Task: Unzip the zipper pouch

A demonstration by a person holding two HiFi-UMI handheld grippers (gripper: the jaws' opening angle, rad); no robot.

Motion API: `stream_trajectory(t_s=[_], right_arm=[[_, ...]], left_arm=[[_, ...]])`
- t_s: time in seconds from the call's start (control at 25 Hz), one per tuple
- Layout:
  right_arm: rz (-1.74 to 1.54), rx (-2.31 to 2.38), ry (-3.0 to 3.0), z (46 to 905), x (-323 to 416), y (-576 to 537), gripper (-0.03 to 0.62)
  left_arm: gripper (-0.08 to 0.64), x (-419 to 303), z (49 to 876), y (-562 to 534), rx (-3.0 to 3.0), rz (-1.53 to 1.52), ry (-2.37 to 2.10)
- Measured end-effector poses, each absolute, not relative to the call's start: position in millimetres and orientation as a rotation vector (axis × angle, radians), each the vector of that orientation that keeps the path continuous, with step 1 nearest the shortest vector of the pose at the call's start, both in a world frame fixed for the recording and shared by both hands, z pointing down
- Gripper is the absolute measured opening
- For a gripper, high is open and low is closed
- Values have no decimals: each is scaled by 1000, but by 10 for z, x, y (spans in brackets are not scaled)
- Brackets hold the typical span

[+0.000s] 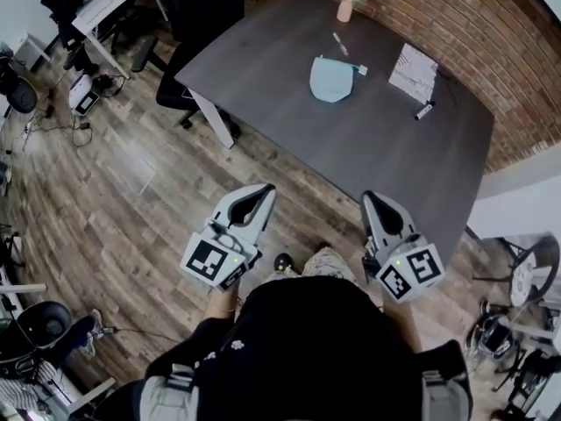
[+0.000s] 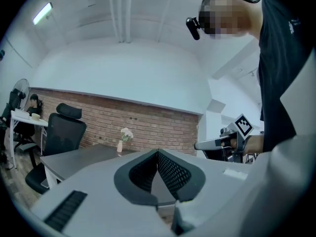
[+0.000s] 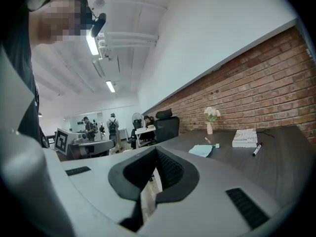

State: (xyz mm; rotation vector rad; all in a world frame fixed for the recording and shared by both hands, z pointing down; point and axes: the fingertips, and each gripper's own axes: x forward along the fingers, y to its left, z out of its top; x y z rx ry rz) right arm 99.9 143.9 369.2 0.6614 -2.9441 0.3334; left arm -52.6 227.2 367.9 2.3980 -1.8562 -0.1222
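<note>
Two closed, empty: left hand-held gripper (image 1: pixel 263 193), right hand-held gripper (image 1: pixel 370 200); pouch (image 1: pixel 331 79) on table (image 1: pixel 394 147), apparently zipped.

Pale-blue fabric zipper pouch (image 1: pixel 331 79) on dark rectangular table (image 1: pixel 368 147), ctr; small pink vase (image 1: pixel 344 9) far; white book (image 1: pixel 413 71) right.

This is an office. A black swivel chair (image 1: pixel 197 16) stands at a long dark bench (image 1: pixel 289 130) beside a brick wall (image 1: pixel 456 24). A white desk (image 1: pixel 105 5), cables (image 1: pixel 53 123) on the wooden floor (image 1: pixel 131 191) and ceiling strip lights (image 3: pixel 92 44) show it. 2 people (image 3: pixel 112 124) stand far behind.
</note>
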Motion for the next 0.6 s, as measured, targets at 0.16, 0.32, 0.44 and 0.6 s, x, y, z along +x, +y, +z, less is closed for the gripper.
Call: stream_trajectory(t_s=[0.16, 0.32, 0.44, 0.6], right_arm=[[368, 697, -2924, 3738, 1002, 1266, 2], [393, 664, -2941, 3796, 794, 1101, 3], [393, 647, -2966, 3789, 643, 904, 5], [410, 628, -2985, 3810, 443, 581, 5]], left_arm=[[3, -540, 3750, 2108, 2409, -113, -1824], [3, -695, 3762, 1959, 2395, -112, -1842], [3, -846, 3792, 1819, 2374, -53, -1861], [3, -1054, 3797, 1547, 2368, -36, -1886]])
